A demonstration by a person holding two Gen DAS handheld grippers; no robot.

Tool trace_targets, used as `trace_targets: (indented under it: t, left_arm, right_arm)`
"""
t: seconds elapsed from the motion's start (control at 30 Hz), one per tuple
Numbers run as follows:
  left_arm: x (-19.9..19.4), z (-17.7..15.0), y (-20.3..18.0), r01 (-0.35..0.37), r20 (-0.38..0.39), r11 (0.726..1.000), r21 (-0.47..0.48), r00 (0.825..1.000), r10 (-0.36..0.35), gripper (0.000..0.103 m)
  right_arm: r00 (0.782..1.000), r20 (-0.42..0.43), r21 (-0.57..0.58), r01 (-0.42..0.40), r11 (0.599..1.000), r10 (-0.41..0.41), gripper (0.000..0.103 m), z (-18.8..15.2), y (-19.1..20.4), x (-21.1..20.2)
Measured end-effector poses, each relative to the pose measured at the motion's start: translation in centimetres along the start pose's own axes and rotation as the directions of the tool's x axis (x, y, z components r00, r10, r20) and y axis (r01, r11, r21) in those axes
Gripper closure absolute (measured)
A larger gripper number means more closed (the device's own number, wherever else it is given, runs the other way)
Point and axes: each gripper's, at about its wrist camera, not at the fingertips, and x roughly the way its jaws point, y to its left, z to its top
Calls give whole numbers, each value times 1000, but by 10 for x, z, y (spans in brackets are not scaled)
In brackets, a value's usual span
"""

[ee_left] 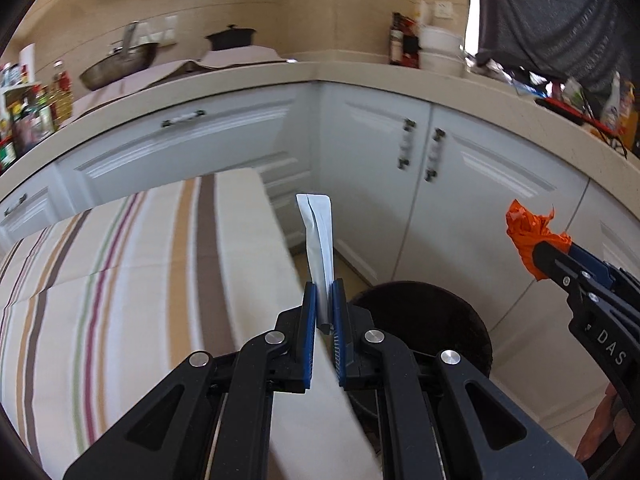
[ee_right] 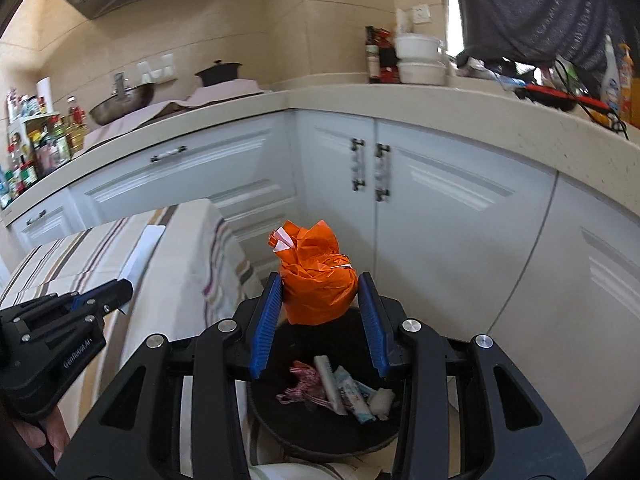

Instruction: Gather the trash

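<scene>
Here the right gripper (ee_right: 320, 300) has its blue pads pressed against the sides of a crumpled orange ball of thin paper or plastic (ee_right: 316, 280), poised above the round black trash bin (ee_right: 320, 436) that already holds wrappers. The wad looks light and soft, likely to give under pressure, so a grip across its thick middle should suit it. The left gripper (ee_left: 324, 312) is clamped on the lower end of a flat, folded white paper strip (ee_left: 318, 236), light, flimsy and probably bendy, beside the edge of the striped-cloth table (ee_left: 120, 280).
</scene>
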Motion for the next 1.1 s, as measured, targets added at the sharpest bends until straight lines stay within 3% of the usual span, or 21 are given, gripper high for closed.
trace_targets:
  t: [0.23,0.33,0.4,0.7,1.0,1.1]
  left_arm:
    - [17,3,-21,31,-18,999,27,999,-31,88]
    - [21,5,-24,29,-16,999,33,999,-28,78]
    - [22,5,-24,30,-14,999,29,999,-30,59]
    - [3,9,-20,24,48,999,22,999,-25,34]
    - [-34,9,-10,7,135,1000,29,991,-11,23]
    - [-46,6,-5,1,154,1000,29,988,-5,22]
  right_arm:
    - [999,-31,4,15,1000,-15,64,-3,-10,19]
    - [999,-36,11,21,1000,-21,53,-3,-12,25]
    - [999,-36,9,27,1000,-26,53,-3,-13,27]
    - [999,-6,4,42,999,-42,51,2,-8,10]
    - [998,42,-2,46,999,-46,50,6,2,-29]
    - [997,54,-8,51,999,-50,43,6,7,-42]
